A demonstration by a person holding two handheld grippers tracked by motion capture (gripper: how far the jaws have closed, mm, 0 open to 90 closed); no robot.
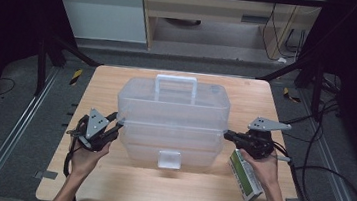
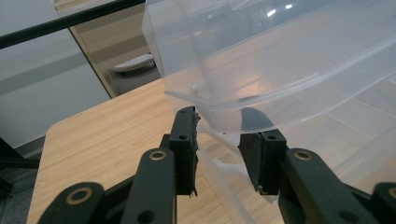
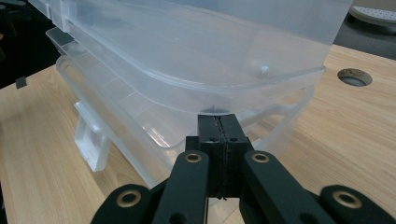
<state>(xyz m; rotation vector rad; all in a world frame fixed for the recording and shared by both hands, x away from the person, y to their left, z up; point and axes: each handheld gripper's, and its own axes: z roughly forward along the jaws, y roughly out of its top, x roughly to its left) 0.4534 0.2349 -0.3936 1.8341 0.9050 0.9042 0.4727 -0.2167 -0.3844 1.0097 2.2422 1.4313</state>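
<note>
A translucent plastic tiered storage box [image 1: 172,120] with a white handle [image 1: 176,82] stands in the middle of the wooden table [image 1: 107,183]. My left gripper [image 1: 116,124] is at the box's left end. In the left gripper view its jaws stand apart under the upper tier's rim [image 2: 280,60], and a thin clear plastic strut runs between the left gripper [image 2: 219,126] pads without being pressed. My right gripper [image 1: 228,134] is at the box's right end. There the right gripper [image 3: 217,119] has its jaws together, tips just under the rim of the upper tier [image 3: 187,56].
A green and white carton [image 1: 246,178] lies on the table under the right hand. The box's front latch [image 1: 169,159] faces the person. A round cable hole [image 3: 355,77] sits in the tabletop beyond the box. Black frame bars and cables surround the table.
</note>
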